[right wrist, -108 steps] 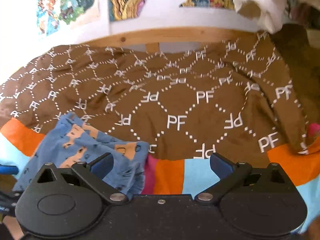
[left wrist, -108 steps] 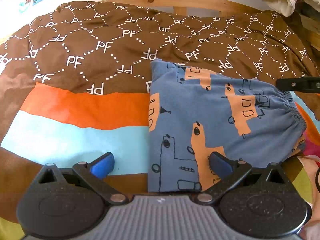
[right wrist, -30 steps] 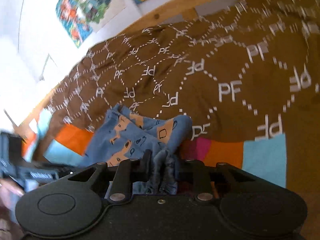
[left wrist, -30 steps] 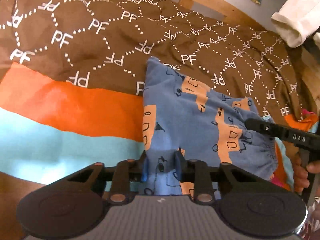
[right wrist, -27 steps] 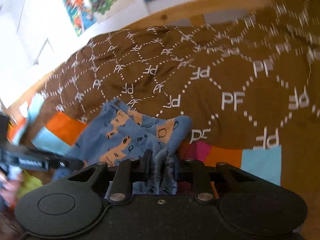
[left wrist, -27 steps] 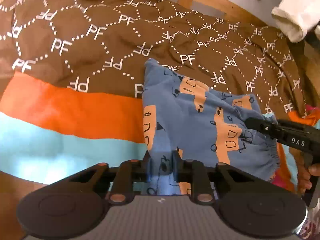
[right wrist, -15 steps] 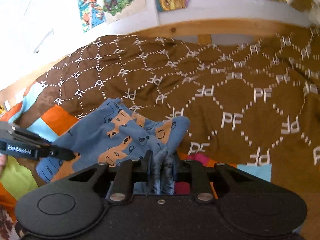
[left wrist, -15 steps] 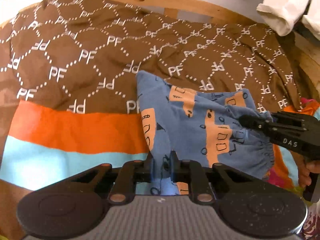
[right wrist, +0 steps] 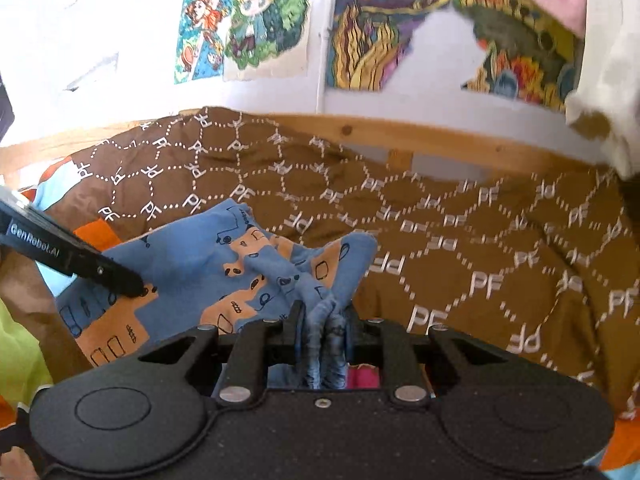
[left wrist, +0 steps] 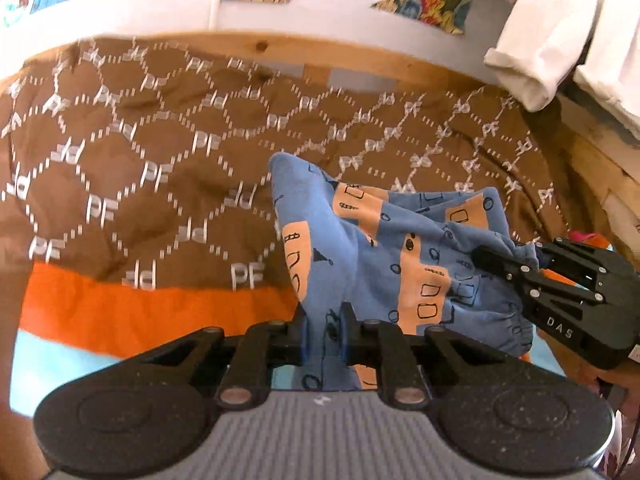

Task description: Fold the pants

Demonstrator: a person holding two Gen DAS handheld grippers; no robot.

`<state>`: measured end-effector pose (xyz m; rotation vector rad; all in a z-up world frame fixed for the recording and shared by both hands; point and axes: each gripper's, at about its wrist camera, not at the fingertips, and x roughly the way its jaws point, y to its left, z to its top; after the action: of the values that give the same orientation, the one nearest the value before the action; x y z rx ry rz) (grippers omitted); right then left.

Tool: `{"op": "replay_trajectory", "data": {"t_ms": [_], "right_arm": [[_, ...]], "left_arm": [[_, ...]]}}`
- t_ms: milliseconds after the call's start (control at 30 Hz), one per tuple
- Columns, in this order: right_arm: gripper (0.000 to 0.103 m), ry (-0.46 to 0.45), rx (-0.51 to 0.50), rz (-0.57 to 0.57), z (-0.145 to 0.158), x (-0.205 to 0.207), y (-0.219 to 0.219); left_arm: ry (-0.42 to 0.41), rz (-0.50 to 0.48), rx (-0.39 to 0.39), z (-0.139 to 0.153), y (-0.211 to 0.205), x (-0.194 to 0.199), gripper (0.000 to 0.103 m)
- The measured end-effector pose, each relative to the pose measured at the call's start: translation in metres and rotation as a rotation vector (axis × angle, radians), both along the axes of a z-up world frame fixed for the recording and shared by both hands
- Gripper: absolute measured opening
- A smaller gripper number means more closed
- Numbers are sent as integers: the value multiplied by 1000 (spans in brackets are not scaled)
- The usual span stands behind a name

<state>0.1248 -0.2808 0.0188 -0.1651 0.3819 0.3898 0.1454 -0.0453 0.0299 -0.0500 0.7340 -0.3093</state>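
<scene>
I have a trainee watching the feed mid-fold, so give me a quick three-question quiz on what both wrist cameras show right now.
1. True or false: the left gripper is shut on the blue pants.
2. What does the right gripper hold? A) a bunched edge of the pants B) the brown bedspread C) nothing
3. Fill in: the pants lie over a brown bedspread printed with the letters ____.

Key
1. True: its fingers pinch the near edge of the fabric.
2. A: gathered blue cloth sits between its closed fingers.
3. PF
</scene>
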Motion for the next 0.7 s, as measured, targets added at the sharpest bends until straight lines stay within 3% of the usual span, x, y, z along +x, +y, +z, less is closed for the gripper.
{"op": "replay_trajectory", "data": {"t_ms": [167, 367, 500, 700], "right_arm": [[19, -55, -28, -18, 16, 15, -1], [19, -56, -47, 21, 37, 76, -11], [19, 8, -1, 48, 38, 121, -20], [20, 158, 18, 64, -3, 163, -30]], "left_arm": [[-72, -23, -10, 10, -6, 22, 16], [-79, 8, -119, 8, -2, 72, 16], [-32, 32, -198, -10, 9, 102, 16], [101, 72, -254, -57, 24, 135, 17]]}}
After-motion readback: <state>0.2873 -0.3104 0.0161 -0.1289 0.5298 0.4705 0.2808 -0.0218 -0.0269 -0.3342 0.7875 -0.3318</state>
